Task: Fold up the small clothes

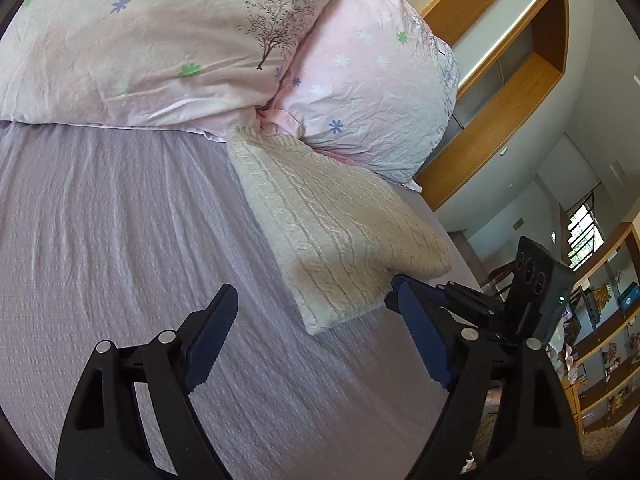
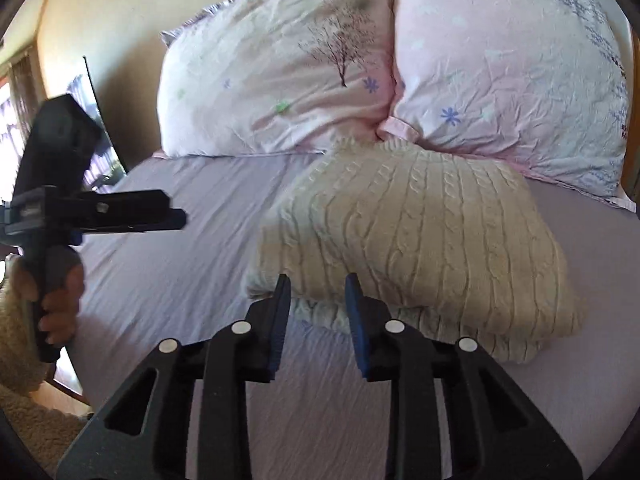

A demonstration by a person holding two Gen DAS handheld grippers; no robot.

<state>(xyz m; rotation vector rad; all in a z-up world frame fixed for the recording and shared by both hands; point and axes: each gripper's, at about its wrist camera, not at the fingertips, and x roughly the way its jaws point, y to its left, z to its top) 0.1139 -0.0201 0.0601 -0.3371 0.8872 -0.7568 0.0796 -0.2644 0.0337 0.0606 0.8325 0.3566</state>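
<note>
A cream cable-knit sweater point(image 1: 332, 232) lies folded on the lavender bed sheet point(image 1: 120, 240), against two pillows. It also shows in the right wrist view point(image 2: 420, 240) as a thick folded stack. My left gripper point(image 1: 312, 292) is open and empty, with the sweater's near corner between and beyond its fingertips. My right gripper point(image 2: 318, 284) is open and empty, its tips just at the sweater's near edge. The left gripper also shows in the right wrist view point(image 2: 176, 216), held by a hand at the bed's left side.
Two pink flowered pillows point(image 2: 280, 80) point(image 2: 512, 72) lie at the head of the bed. Wooden shelving point(image 1: 520, 100) and a display cabinet point(image 1: 600, 340) stand past the bed's right edge. Beige carpet point(image 2: 36, 420) lies off the bed's left side.
</note>
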